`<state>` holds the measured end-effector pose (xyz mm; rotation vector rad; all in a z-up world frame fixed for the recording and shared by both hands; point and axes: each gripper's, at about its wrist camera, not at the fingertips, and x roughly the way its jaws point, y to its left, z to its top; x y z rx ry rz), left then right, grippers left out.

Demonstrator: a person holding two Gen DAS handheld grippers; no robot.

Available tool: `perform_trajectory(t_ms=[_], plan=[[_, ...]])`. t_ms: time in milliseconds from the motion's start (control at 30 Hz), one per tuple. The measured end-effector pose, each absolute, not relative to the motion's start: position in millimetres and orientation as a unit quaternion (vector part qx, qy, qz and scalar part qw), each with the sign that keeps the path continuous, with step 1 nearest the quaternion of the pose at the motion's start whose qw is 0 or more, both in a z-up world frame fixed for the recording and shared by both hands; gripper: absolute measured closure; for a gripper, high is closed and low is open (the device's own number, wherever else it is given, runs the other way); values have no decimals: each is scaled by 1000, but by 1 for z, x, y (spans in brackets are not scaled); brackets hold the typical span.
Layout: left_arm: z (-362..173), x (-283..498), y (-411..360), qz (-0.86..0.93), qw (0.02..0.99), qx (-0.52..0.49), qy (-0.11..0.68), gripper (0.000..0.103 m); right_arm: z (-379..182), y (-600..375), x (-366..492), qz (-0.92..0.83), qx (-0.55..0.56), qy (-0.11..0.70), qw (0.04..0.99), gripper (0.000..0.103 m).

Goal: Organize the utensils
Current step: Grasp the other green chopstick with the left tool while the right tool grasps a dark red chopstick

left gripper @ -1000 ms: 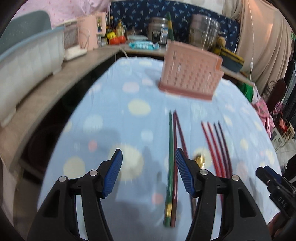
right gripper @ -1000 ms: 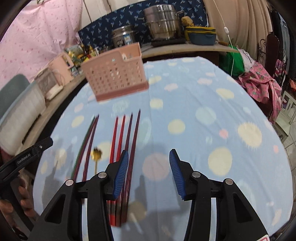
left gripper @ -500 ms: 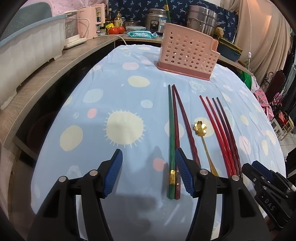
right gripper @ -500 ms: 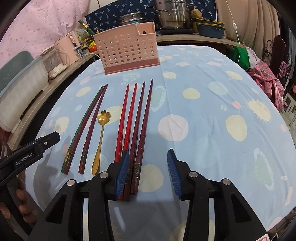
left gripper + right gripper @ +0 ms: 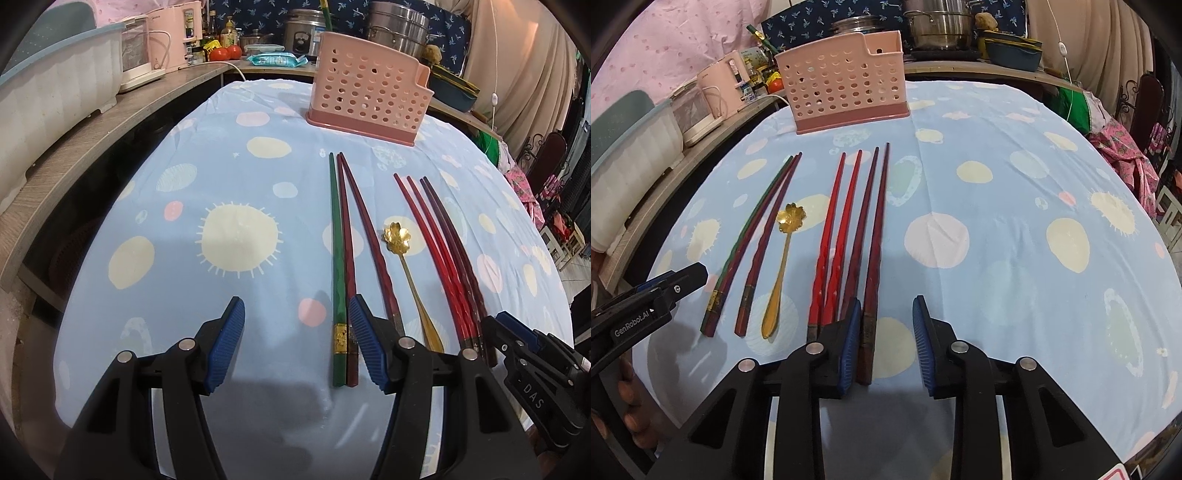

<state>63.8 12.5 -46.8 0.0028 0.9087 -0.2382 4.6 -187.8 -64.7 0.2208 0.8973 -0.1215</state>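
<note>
**Both grippers stood open at the near edge, chopstick butts just ahead of the jaws**

The right gripper (image 5: 883,341) was released, its jaws parted and holding nothing. Between them lay the butt of the outermost dark red chopstick (image 5: 877,236), close against the inner blue pad (image 5: 849,347); whether pad and stick touched I could not tell. That stick ran lengthwise away from the jaws, from the near edge of the table toward the far edge, so the jaws straddled it across its width. Beside it on the left lay three more red chopsticks (image 5: 831,236), all parallel and close together, their butts partly hidden behind the same finger.

The left gripper (image 5: 297,345) was likewise released and empty. The green chopstick (image 5: 337,258) and the maroon one (image 5: 347,254) touching it lay inside the gap, hard against the right-hand pad (image 5: 367,347), with their long axes also pointing to the far edge. A third dark red stick (image 5: 369,236) fanned off from them toward the right, its butt behind that finger.

Between the two groups lay the gold flower spoon (image 5: 406,266), bowl toward the far edge, handle toward the near one, apart from both sets of jaws.

The pink perforated holder (image 5: 846,85) stood upright near the far edge of the blue spotted tablecloth (image 5: 1015,240), well apart from the tips of every stick and roughly in line with the left group.

By my judgement nothing had yet been put away, and each hand was nearer its own bundle: a closing of either jaw would pinch a stick at its butt end
</note>
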Motion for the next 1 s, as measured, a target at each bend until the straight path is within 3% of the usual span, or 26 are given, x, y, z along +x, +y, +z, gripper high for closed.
perform_trajectory(t_ms=[333,833,1000], plan=[[-53,60,7,-120,888,8,443,48,-66,-192,3,-62,111,430,894,92],[-60,62,10,-110,887,16,448,53,-67,-193,1,-61,113,430,894,92],[-62,58,10,-113,890,24,442,67,-67,-193,1,-60,114,430,893,92]])
